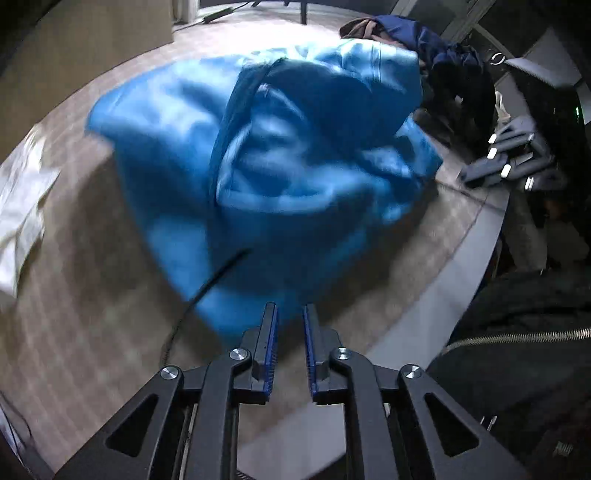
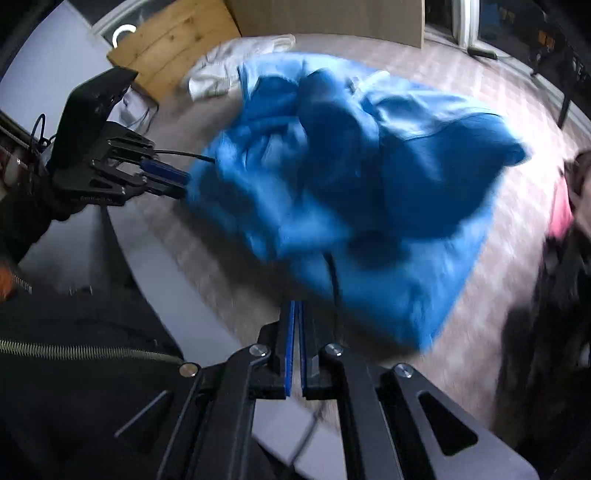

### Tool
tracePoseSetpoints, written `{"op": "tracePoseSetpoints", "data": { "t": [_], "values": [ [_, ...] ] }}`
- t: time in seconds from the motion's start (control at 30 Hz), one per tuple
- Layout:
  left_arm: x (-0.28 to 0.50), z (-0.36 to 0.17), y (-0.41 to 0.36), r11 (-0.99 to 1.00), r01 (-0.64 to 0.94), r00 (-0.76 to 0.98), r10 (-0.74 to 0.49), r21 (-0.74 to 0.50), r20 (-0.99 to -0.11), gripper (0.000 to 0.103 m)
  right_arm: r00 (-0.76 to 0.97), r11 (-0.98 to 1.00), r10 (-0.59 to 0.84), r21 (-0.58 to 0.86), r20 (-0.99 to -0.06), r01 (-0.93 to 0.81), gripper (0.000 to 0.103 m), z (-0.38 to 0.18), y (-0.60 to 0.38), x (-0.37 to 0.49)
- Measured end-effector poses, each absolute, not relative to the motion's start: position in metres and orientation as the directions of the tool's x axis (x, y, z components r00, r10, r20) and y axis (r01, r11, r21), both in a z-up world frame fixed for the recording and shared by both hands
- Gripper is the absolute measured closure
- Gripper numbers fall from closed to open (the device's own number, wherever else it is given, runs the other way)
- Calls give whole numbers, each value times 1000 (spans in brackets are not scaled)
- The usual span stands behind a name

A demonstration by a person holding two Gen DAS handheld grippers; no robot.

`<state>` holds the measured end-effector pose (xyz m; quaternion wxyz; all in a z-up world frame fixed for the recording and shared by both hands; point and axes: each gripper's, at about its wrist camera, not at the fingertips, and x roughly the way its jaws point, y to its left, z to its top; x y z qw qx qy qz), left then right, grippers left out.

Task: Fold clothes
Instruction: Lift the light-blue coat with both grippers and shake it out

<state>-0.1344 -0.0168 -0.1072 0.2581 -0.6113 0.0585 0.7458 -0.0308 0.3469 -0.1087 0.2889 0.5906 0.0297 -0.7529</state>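
Note:
A blue hoodie (image 1: 280, 155) with a black drawstring (image 1: 214, 280) hangs bunched and blurred just above the beige-covered table (image 1: 92, 302), casting a shadow on it. My left gripper (image 1: 290, 314) grips its near edge at the tips, jaws a narrow gap apart; in the right wrist view the left gripper (image 2: 186, 182) touches the hoodie's (image 2: 369, 177) left edge. My right gripper (image 2: 296, 304) is shut, pads almost together, with the cloth's lower edge at its tips. In the left wrist view the right gripper (image 1: 467, 177) sits at the hoodie's right corner.
A white garment (image 1: 22, 206) lies at the table's left, also the white garment (image 2: 236, 70) beyond the hoodie. Dark navy and brown clothes (image 1: 436, 51) are piled at the far right. A wooden board (image 2: 173, 44) and a cardboard box (image 2: 325, 14) stand behind. A person's black zipped jacket (image 1: 524, 369) is close by.

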Motion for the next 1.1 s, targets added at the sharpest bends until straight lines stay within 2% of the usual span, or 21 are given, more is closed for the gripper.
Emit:
{"op": "tracePoseSetpoints", "data": {
  "t": [0.03, 0.07, 0.1, 0.13, 0.2, 0.33, 0.4, 0.6, 0.63, 0.67, 0.7, 0.73, 0.77, 0.8, 1.1],
  "values": [
    [-134, -103, -23, -869, -440, -134, 313, -227, -940, 86, -158, -843, -411, 308, -898, 442, 87, -100, 359, -31],
    [-133, -99, -30, -877, -424, -149, 313, -225, -938, 78, -180, -853, -424, 324, -888, 409, 67, -95, 368, -34],
    [-141, -95, -37, -887, -399, -175, 324, -234, -930, 71, -225, -870, -435, 341, -872, 357, 55, -92, 382, -40],
    [-149, -92, -44, -895, -374, -202, 335, -244, -920, 69, -271, -882, -442, 360, -855, 303, 44, -89, 397, -46],
    [-169, -91, -52, -896, -333, -233, 380, -294, -895, 69, -357, -894, -447, 400, -820, 201, 44, -84, 424, -58],
    [-211, -96, -52, -892, -280, -267, 428, -355, -863, 68, -390, -856, -508, 500, -768, 131, 44, -103, 435, -92],
    [-226, -104, -46, -903, -273, -280, 404, -331, -871, 67, -379, -828, -549, 545, -745, 128, 44, -112, 429, -107],
    [-266, -127, -45, -901, -203, -280, 428, -383, -859, 68, -336, -840, -542, 504, -770, 200, 44, -128, 394, -128],
    [-269, -130, -44, -891, -199, -262, 449, -407, -855, 69, -329, -841, -541, 497, -774, 213, 44, -132, 388, -132],
    [-271, -133, -43, -880, -195, -243, 471, -433, -848, 69, -308, -841, -540, 489, -783, 231, 49, -137, 381, -136],
    [-271, -130, -42, -879, -202, -244, 473, -432, -847, 72, -296, -839, -543, 488, -786, 242, 59, -139, 379, -135],
    [-270, -126, -40, -878, -209, -247, 473, -430, -846, 78, -284, -835, -546, 489, -788, 252, 85, -141, 378, -135],
    [-269, -123, -39, -878, -217, -250, 473, -427, -845, 93, -274, -828, -557, 499, -784, 255, 99, -142, 378, -135],
    [-268, -119, -37, -877, -225, -253, 474, -425, -844, 103, -265, -820, -568, 511, -779, 257, 99, -142, 378, -135],
    [-228, -69, -47, -858, -235, -270, 509, -457, -817, 102, -255, -693, -719, 695, -646, 193, 99, -108, 411, -120]
  ]
}}
